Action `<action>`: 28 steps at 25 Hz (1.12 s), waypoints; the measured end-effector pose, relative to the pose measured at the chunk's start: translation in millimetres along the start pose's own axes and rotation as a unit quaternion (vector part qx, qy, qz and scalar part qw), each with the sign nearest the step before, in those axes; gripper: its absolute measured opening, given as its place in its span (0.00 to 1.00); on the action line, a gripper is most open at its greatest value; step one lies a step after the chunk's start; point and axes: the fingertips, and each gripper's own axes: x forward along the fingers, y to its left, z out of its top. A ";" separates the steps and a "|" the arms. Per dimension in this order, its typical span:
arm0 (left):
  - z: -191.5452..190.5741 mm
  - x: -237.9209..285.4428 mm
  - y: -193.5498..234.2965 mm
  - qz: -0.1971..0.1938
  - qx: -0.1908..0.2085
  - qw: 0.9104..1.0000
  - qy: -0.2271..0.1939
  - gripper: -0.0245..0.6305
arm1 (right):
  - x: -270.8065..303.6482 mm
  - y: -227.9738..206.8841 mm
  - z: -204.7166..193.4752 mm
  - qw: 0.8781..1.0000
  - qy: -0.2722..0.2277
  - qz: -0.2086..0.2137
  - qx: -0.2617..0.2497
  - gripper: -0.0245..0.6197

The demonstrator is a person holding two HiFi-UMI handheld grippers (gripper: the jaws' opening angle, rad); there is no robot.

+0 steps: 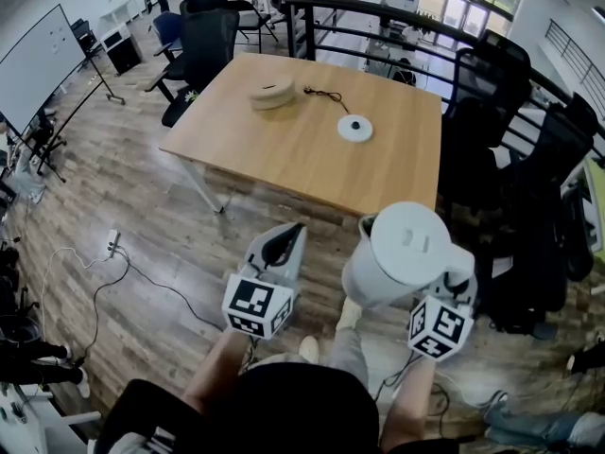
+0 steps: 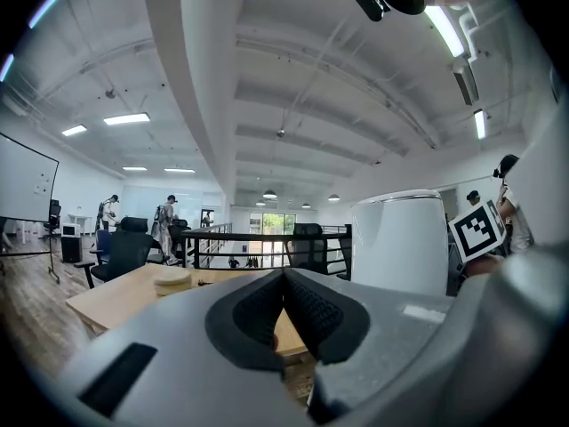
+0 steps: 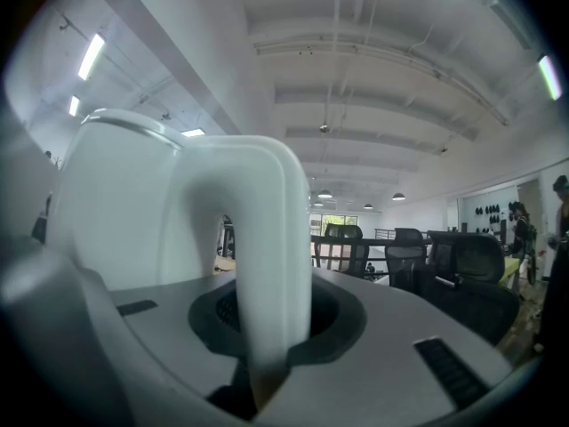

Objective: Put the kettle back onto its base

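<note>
Your right gripper [image 3: 271, 327] is clamped on the handle [image 3: 267, 229] of the white kettle [image 1: 405, 252], low and right of centre in the head view; your left gripper [image 2: 284, 283] is closed on nothing. The round base [image 1: 355, 128] sits on the table [image 1: 284, 164], up-frame and slightly left of the kettle, nearer your right hand

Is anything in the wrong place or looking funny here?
Yes: the kettle is off its base. The right gripper holds it by the handle above the floor, short of the table, where the base sits bare. Nothing looks spilled or broken.
</note>
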 end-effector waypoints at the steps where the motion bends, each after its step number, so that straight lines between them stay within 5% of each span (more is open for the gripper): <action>1: 0.3 4.5 1.4 0.002 0.000 1.000 0.000 0.04 | 5.8 -1.0 -0.4 1.000 0.000 0.001 0.001 0.12; 28: -0.2 225.4 69.4 0.048 -0.016 0.998 0.022 0.04 | 259.2 -24.3 -5.0 0.999 0.001 0.048 -0.001 0.12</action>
